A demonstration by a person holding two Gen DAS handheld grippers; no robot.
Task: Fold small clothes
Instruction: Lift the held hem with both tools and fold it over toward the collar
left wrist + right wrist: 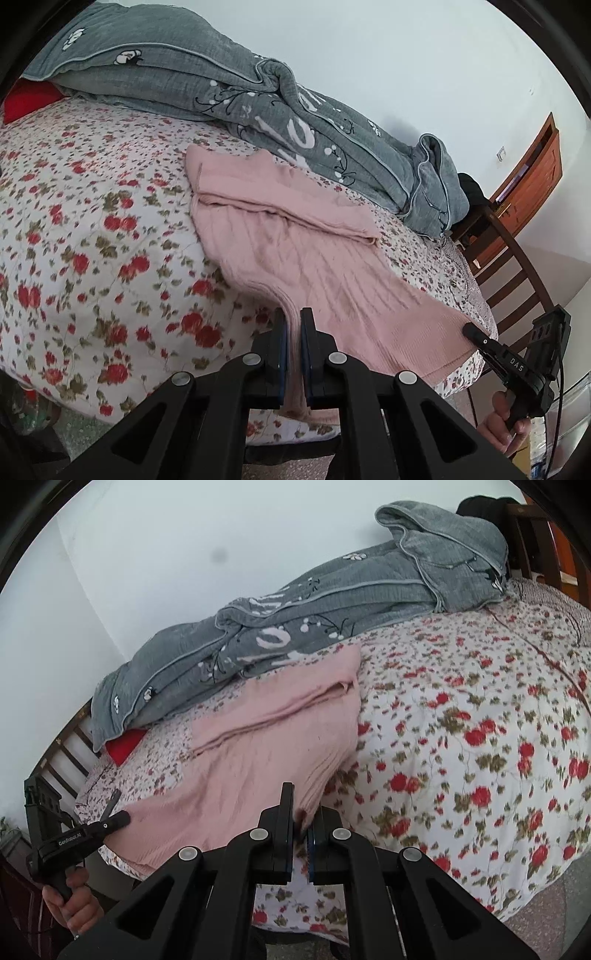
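A pink knit sweater (295, 243) lies on the floral bedspread (92, 240), its sleeves folded across the body. My left gripper (293, 325) is shut on the sweater's near hem corner. My right gripper (301, 812) is shut on the other hem corner of the sweater (258, 746). In the left wrist view the right gripper (471, 330) touches the hem at the bed's edge. In the right wrist view the left gripper (120, 818) holds the hem at the left.
A rumpled grey quilt (240, 85) lies along the wall behind the sweater. A red pillow (26, 99) peeks out beneath it. A dark wooden bed frame (517, 266) and a wooden door (532, 177) stand at the foot end.
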